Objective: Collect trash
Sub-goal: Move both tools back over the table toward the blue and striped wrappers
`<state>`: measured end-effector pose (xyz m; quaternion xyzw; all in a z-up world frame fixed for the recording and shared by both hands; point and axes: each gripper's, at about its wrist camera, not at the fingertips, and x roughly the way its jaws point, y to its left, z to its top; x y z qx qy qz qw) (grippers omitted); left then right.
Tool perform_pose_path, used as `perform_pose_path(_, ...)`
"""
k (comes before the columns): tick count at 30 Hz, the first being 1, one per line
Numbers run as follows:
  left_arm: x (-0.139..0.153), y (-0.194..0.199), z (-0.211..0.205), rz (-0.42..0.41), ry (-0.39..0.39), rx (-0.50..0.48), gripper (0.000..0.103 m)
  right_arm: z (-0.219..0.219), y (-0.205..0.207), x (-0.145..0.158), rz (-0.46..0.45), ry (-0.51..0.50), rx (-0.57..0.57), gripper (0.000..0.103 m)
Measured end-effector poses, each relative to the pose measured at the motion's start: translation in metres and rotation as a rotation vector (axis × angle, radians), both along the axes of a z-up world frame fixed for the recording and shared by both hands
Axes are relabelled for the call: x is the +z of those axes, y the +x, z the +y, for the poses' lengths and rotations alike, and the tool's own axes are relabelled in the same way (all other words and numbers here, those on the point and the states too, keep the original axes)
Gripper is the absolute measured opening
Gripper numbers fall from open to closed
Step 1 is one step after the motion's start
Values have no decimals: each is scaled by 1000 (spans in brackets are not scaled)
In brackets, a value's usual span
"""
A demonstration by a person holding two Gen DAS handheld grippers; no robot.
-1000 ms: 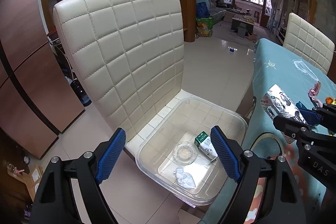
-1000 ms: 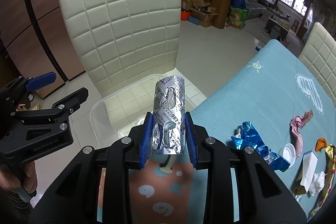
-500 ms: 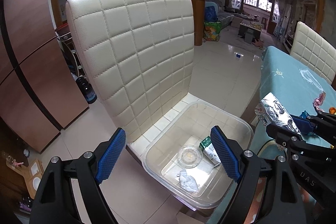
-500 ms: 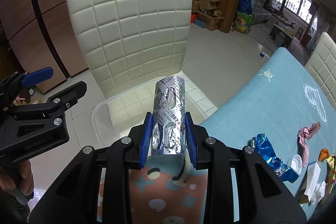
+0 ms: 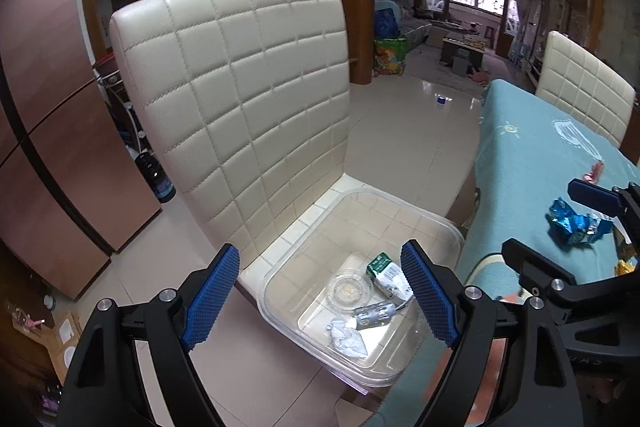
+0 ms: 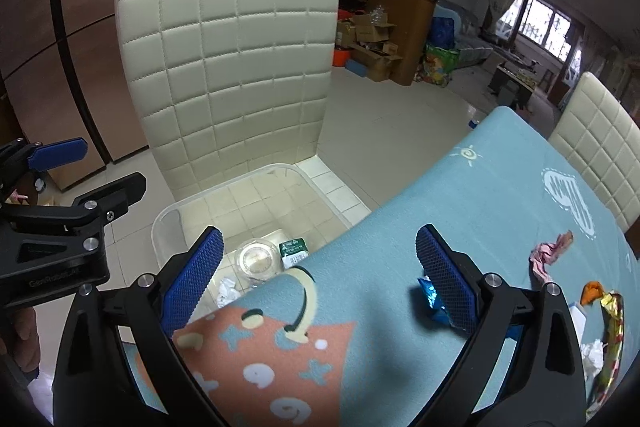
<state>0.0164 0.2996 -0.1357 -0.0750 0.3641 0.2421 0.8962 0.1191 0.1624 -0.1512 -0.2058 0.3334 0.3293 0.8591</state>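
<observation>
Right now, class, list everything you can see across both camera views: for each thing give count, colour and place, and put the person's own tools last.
Clear plastic bin: one, transparent, on the seat of the near chair.
Blister pack: one, silver, inside the bin.
Small carton: one, green and white, inside the bin.
Round lid: one, clear, on the bin floor.
Crumpled tissue: one, white, in the bin's near corner.
Chairs: two, cream quilted; one holding the bin, one at the table's far side.
Table: one, teal cloth with cartoon prints.
Blue foil wrapper: one, on the table.
Pink wrapper: one, on the table.
Gold wrapper: one, at the table's right edge.
Left tongs: one, black with blue pads, open, over the bin.
Right tongs: one, same colours, open, empty.
</observation>
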Motion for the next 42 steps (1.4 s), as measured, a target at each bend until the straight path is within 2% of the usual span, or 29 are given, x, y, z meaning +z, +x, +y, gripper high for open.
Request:
perform_pose_path(6, 14, -3, -27, -14, 31, -51, 81, -27, -7, 12, -26, 14, -42, 96)
perform_pose_path(12, 25, -1, -63, -22, 39, -118, 81, -75, -13, 20, -61, 9, -116, 96)
perform_pose_path(27, 29, 41, -209, 11, 46, -385, 81, -245, -5, 18, -27, 48, -401, 96)
perform_pose_path(30, 26, 52, -226, 32, 44, -408, 81, -276, 4, 14, -9, 62, -464, 95)
perform_pose_path(33, 22, 63, -233, 39, 24, -404, 81, -312, 18, 9, 39, 100, -531, 86)
perform_pose_path(37, 14, 77, -233, 58, -2, -390, 81, -349, 43, -5, 147, 170, -601, 71)
perform_pose_path(40, 8, 88, -232, 80, 0, -375, 81, -359, 50, -15, 183, 184, -624, 58)
perform_pose_path(42, 6, 95, -231, 87, -1, -365, 81, -358, 58, -18, 194, 182, -624, 57)
